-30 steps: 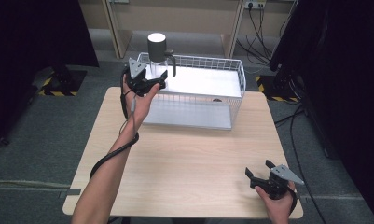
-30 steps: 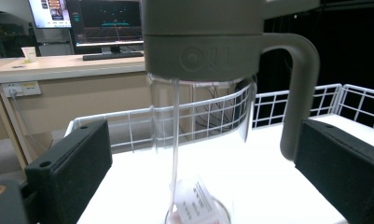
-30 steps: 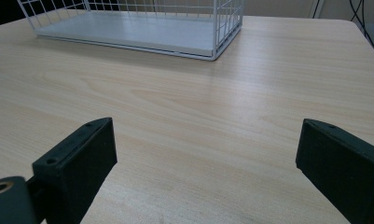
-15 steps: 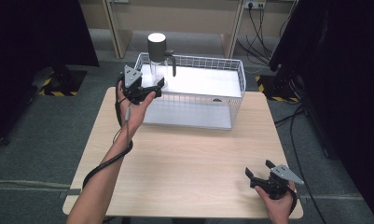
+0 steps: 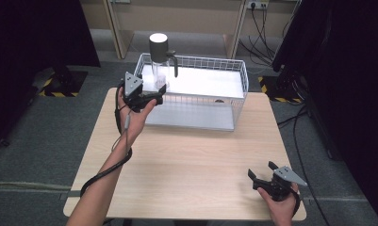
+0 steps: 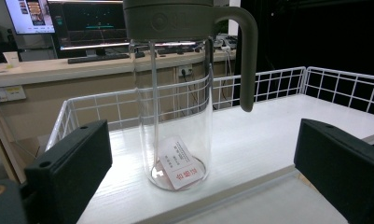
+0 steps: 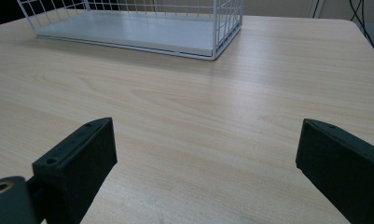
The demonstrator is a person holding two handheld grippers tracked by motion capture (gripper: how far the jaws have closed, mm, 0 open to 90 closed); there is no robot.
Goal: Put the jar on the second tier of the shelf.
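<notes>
**One glass bottle, one wire basket, two grippers**

One clear glass bottle [image 5: 159, 63] with a grey lid and handle stands upright in the ten o'clock corner of the single white wire basket [image 5: 238, 101], which sits at twelve o'clock on the wooden table [image 5: 186, 165]. The left gripper [image 5: 151, 96], jaws spread wide, sits just in front of the bottle without touching it. The right gripper [image 5: 261, 176], also spread, holds nothing at five o'clock. The left gripper view cuts off the lid's top, and the label inside the bottle is unreadable.
</notes>
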